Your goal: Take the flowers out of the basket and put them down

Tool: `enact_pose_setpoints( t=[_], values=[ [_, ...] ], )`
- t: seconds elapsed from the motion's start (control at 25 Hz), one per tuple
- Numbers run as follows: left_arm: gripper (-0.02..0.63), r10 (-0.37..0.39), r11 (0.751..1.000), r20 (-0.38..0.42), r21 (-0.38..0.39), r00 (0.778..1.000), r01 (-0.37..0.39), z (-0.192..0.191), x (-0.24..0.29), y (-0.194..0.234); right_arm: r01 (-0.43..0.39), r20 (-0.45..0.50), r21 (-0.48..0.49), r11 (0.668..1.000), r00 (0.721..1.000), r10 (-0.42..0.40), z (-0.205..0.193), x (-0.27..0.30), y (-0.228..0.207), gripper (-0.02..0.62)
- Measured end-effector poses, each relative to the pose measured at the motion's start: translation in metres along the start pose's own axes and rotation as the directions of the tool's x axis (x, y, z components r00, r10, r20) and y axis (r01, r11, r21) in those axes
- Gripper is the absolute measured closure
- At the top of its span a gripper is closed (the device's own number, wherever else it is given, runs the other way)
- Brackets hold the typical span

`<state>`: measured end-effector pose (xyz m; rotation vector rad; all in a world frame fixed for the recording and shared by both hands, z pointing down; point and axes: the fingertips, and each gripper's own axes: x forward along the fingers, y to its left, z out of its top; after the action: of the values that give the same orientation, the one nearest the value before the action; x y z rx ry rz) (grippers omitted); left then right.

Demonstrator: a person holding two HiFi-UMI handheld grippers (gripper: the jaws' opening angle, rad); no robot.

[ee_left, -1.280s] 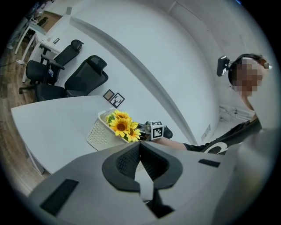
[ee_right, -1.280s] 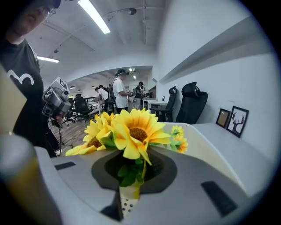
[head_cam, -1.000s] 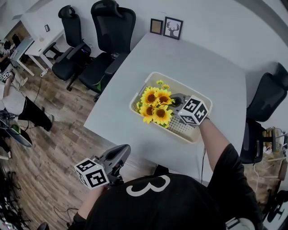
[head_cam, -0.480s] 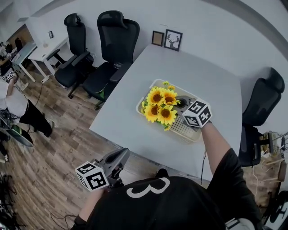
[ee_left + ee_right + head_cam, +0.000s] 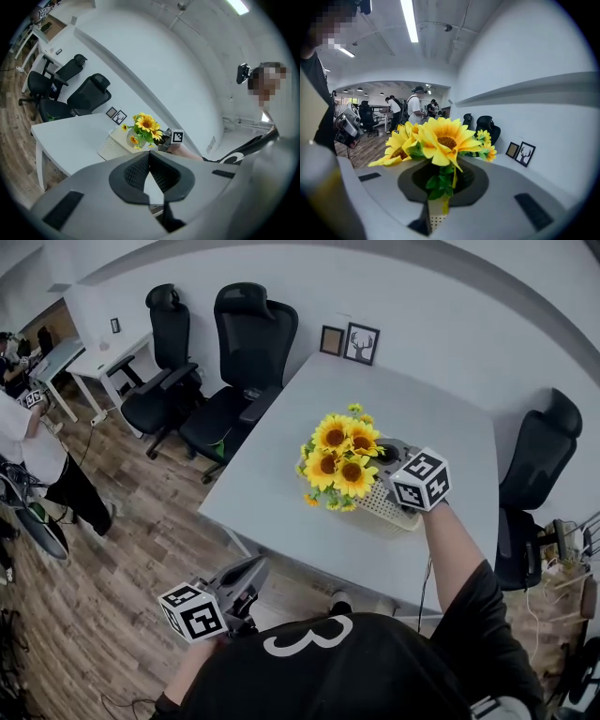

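Note:
A bunch of yellow sunflowers point(image 5: 339, 460) hangs above the cream perforated basket point(image 5: 386, 512), which stands on the white table point(image 5: 281, 512). My right gripper point(image 5: 380, 457) is shut on the green stems, with its marker cube toward me. In the right gripper view the stems point(image 5: 449, 185) run down between the jaws and the blooms point(image 5: 440, 140) fill the middle. My left gripper point(image 5: 253, 570) hovers off the table's near edge, low at the left, shut with nothing in it. The left gripper view shows the flowers point(image 5: 146, 125) lifted over the basket point(image 5: 110, 145).
Two black office chairs point(image 5: 248, 352) stand beyond the table's left side, and another chair point(image 5: 539, 456) at its right. Two small picture frames point(image 5: 352, 338) lean on the wall at the table's far end. People point(image 5: 28, 446) stand at far left on the wood floor.
The right gripper has risen with the sunflowers, lifting them from inside the basket to above its rim. The left gripper has shifted a little near the table's front edge.

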<state>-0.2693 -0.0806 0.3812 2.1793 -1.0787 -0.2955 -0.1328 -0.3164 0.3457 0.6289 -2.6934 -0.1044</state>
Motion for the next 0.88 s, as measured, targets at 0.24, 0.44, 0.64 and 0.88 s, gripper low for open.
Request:
enact_pose_setpoints(
  t=[0.24,0.44,0.64,0.88],
  values=[
    [0.598,-0.039,0.999,-0.013,-0.005,0.999,0.039,-0.002,-0.015,-0.001,0.012,0.086,0.071,0.997,0.996,-0.018,0.030,-0.019,0.018,0.555],
    [0.598,-0.080,0.997,-0.058,-0.015,0.995,0.079,-0.008,-0.008,-0.002,0.074,0.104,0.074,0.995,0.991,-0.081,0.037,-0.047,0.025,0.555],
    [0.598,-0.163,0.986,-0.143,-0.010,0.976,0.164,-0.020,0.021,-0.022,0.161,0.106,0.096,0.982,0.980,-0.171,0.027,-0.099,0.021,0.557],
    [0.598,-0.274,0.960,-0.250,-0.019,0.929,0.278,-0.046,0.071,-0.054,0.317,0.101,0.150,0.936,0.937,-0.334,0.001,-0.186,0.005,0.557]
  ],
)
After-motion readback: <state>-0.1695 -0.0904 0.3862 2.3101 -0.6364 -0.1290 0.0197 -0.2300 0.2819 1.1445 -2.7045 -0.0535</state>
